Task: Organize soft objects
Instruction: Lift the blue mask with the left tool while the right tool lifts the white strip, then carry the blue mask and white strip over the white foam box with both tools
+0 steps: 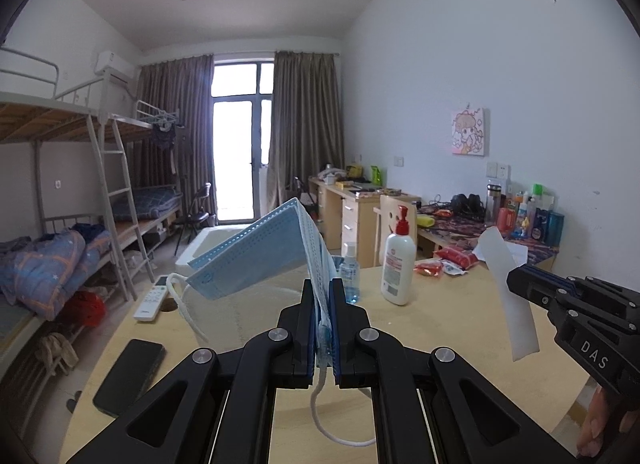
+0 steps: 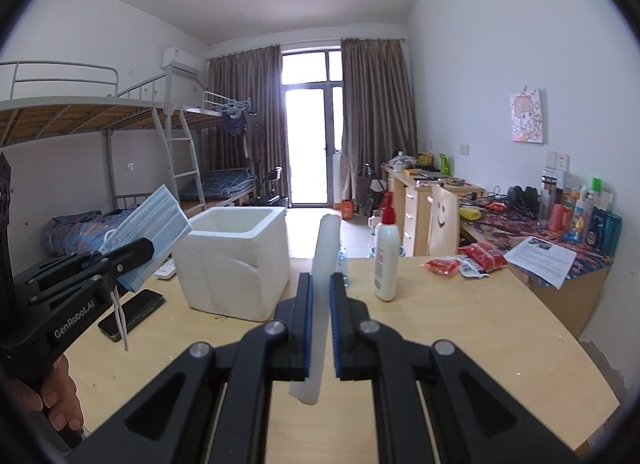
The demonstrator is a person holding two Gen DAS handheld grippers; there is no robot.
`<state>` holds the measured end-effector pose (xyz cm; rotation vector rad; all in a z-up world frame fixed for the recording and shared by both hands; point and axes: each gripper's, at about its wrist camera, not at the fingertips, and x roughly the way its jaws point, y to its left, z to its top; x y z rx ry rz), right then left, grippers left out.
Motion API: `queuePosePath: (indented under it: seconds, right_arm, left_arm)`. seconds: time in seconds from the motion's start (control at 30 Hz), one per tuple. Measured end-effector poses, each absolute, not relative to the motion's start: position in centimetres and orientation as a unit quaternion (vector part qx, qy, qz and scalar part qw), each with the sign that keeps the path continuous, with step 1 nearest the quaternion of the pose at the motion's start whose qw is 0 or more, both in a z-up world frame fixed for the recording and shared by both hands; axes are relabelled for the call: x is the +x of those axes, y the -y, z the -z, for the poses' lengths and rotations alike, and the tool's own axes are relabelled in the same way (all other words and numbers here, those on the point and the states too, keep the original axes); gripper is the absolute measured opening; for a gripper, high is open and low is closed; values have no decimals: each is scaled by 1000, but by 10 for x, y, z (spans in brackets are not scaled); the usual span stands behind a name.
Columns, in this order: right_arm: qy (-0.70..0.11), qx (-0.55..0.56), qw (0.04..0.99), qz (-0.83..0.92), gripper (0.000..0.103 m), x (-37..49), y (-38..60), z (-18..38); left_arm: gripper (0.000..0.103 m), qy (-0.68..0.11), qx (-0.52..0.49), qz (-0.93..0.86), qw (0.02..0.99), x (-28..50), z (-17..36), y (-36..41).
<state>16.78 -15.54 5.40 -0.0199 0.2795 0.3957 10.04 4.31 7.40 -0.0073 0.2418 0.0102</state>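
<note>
Your left tool is clamped on the limp, light face masks; your right tool pinches a soft white strip, right of the foam box.

The left tool is clamped on a stack of blue masks, an ear loop dangling below. To the right, the right tool pinches a white strip above the counter, near a lotion bottle.

Pleated cloth masks, matt foam box, pale wood table
</note>
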Motion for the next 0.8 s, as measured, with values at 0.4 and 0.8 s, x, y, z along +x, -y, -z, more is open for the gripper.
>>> queuePosePath:
  seconds: [0.4,0.8]
  right_arm:
    - [-148,-17,948,-281,11,171,100,-48]
    - [-151,-24,939,-309,11,176,80,-52]
  left_arm:
    - [6,-136,-21,-65,988,90,-71,-84]
    - [6,-135,-24,-94,986,91,-69,-100]
